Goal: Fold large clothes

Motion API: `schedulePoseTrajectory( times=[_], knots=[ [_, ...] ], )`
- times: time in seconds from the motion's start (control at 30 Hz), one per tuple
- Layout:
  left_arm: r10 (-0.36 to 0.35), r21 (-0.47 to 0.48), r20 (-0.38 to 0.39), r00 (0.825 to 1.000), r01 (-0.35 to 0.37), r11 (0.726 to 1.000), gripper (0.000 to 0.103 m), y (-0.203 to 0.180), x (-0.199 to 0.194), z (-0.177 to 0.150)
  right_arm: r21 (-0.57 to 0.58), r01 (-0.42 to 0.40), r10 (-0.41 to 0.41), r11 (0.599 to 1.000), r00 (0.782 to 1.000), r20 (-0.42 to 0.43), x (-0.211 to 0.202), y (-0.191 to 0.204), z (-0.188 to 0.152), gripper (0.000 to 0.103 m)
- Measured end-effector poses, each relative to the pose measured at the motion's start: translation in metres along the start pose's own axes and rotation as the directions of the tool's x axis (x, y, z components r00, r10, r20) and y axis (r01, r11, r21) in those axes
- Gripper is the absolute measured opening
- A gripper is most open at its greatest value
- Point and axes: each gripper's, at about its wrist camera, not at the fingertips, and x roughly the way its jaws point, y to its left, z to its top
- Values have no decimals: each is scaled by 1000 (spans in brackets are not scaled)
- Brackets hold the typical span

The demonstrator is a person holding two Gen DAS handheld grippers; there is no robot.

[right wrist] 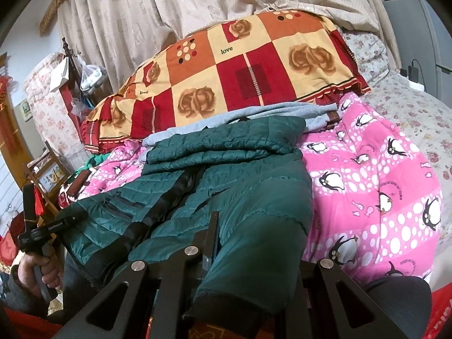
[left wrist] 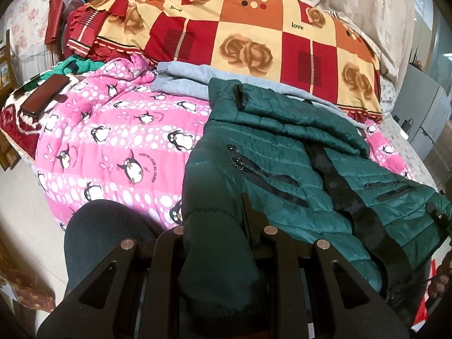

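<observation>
A dark green quilted jacket (left wrist: 296,152) lies front up on the pink penguin blanket (left wrist: 118,141), its collar end folded over at the far side. My left gripper (left wrist: 217,226) is shut on the jacket's left sleeve (left wrist: 214,254) near the cuff, at the near edge. In the right wrist view the same jacket (right wrist: 214,169) fills the middle. My right gripper (right wrist: 248,243) is shut on the other sleeve (right wrist: 254,248), whose dark cuff hangs down between the fingers. The left gripper's handle and the hand that holds it show in the right wrist view (right wrist: 36,234).
A grey garment (left wrist: 180,82) lies under the jacket's far end. A large red, orange and cream patchwork pillow (left wrist: 240,31) lies behind. A dark phone case (left wrist: 42,96) sits at the blanket's left. Curtains (right wrist: 169,8) hang at the back. The floor (left wrist: 25,214) lies left of the bed.
</observation>
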Motion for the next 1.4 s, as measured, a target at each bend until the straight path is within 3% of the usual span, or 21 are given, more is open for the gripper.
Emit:
schedulePoseTrajectory(
  times=[0.17, 0.4, 0.63, 0.83, 1.1, 1.4],
  knots=[
    [-6, -2, 29, 1000, 6, 1000, 18, 2, -13, 2, -16, -13, 13, 1000, 1000, 20, -14, 7, 2, 14],
    [-17, -74, 79, 997, 23, 997, 18, 19, -24, 10, -42, -34, 36, 999, 997, 62, -26, 16, 6, 14],
    [-37, -133, 143, 989, 56, 990, 18, 28, -25, 33, -12, -38, 39, 999, 991, 124, -21, 13, 18, 14],
    [-32, -154, 172, 985, 59, 986, 18, 27, -12, 54, 0, -39, 38, 999, 988, 147, -6, 11, 32, 14],
    [-35, -177, 270, 962, 86, 980, 18, 24, -3, 79, 30, -31, 25, 999, 980, 197, 10, 6, 54, 14],
    [-55, -153, 279, 959, 101, 983, 18, 14, 25, 113, 49, -29, 18, 998, 977, 211, 36, 2, 82, 14]
  ],
)
